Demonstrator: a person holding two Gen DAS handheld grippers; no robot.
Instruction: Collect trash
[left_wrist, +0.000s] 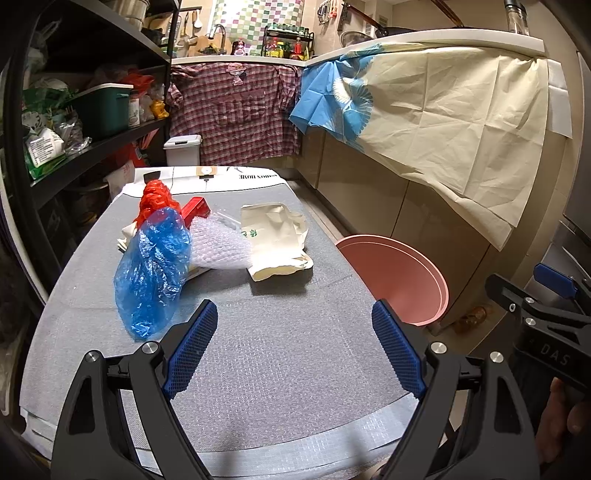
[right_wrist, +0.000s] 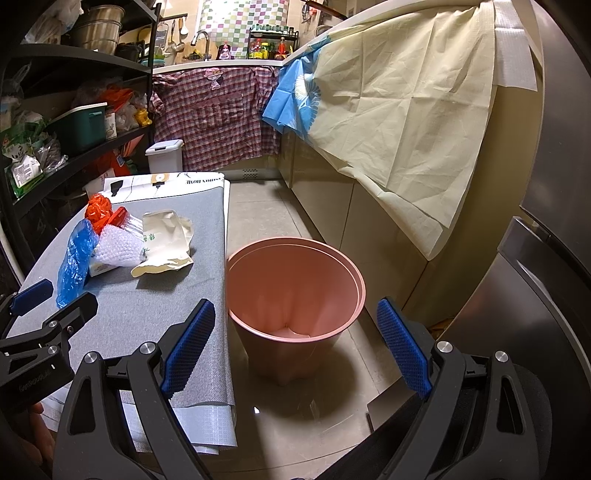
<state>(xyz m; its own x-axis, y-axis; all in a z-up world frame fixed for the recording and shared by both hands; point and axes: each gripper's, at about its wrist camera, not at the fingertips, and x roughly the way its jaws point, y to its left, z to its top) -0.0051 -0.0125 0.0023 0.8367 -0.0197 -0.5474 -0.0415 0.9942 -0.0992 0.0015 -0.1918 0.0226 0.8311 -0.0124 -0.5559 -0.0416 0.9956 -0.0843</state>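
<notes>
Grey table edge beside pink bin

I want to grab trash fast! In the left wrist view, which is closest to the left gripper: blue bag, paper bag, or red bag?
From the left gripper:
1. Blue plastic bag, front left.
2. Cream paper bag, middle, farther back.
3. Red plastic bag, farthest, behind the blue one.

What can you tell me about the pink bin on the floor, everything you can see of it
The pink bin is a round, smooth container that looks like plastic, tapering toward its base, with a stepped double rim. It stands upright on the tiled floor, right beside the edge of the grey-covered table, below the table's surface. It is open-topped with no lid, and only a small pale patch shows at the bottom; otherwise it looks empty. Neither gripper touches it.
</notes>
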